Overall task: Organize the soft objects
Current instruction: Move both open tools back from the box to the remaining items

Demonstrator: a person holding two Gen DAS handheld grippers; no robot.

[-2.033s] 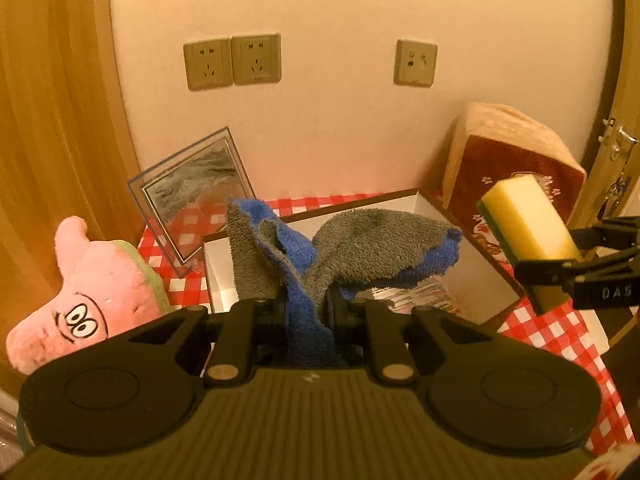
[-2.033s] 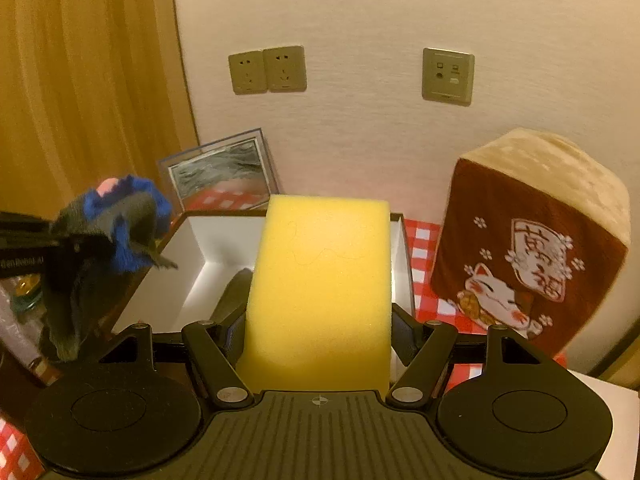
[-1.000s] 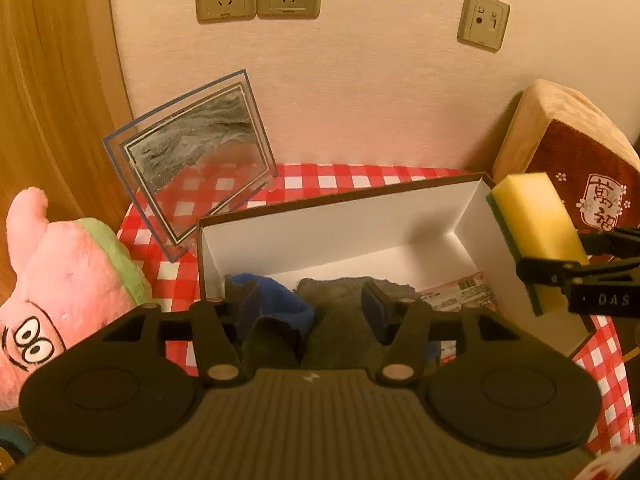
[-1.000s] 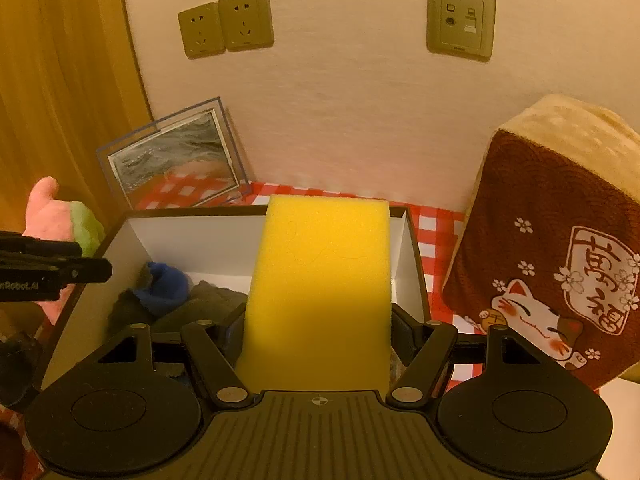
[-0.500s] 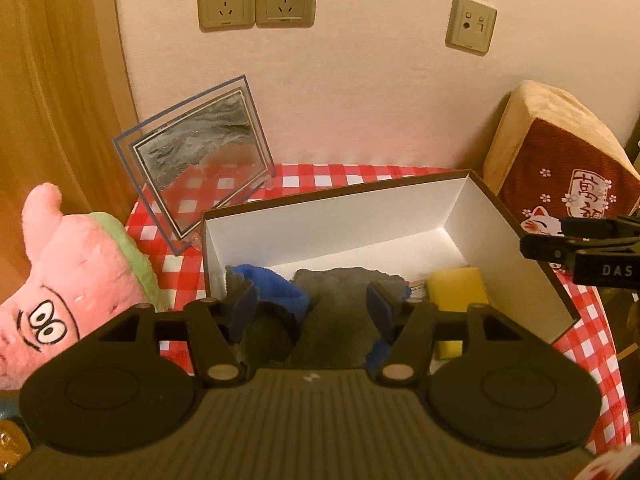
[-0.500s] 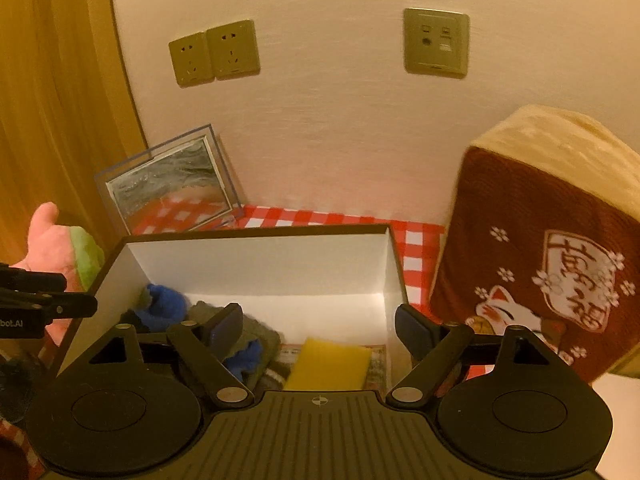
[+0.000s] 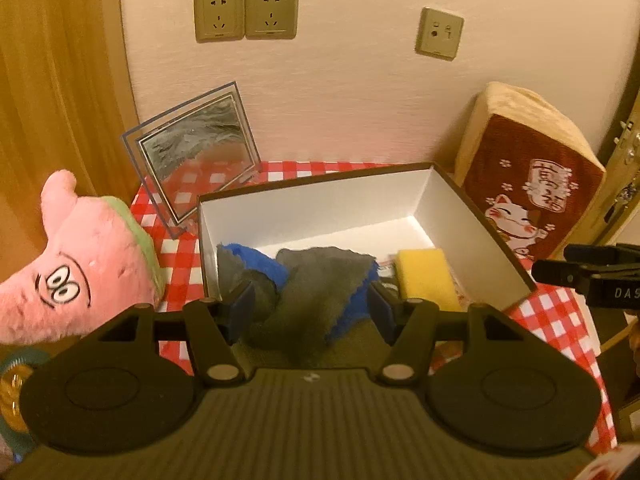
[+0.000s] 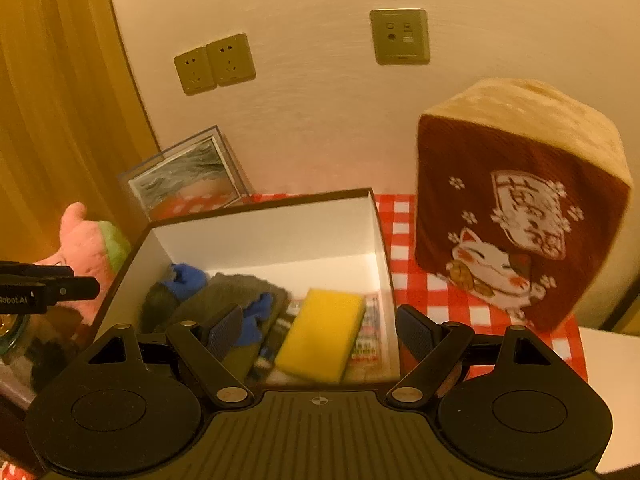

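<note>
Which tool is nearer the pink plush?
Left. The left tool is over the box's left end, beside the pink plush. The right tool is over the box's right side, by the sponge.

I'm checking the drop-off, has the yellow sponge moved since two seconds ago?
Yes. The yellow sponge was held up between the right gripper's fingers; now it lies flat on the floor of the white box, right of the gray-blue cloth.

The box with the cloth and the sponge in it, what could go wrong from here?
The grey-blue cloth lies bunched between the open left tongs, so a pad might snag it and drag it out of the box. The glass picture frame leans close behind the box, so nudging the box could tip it.
</note>
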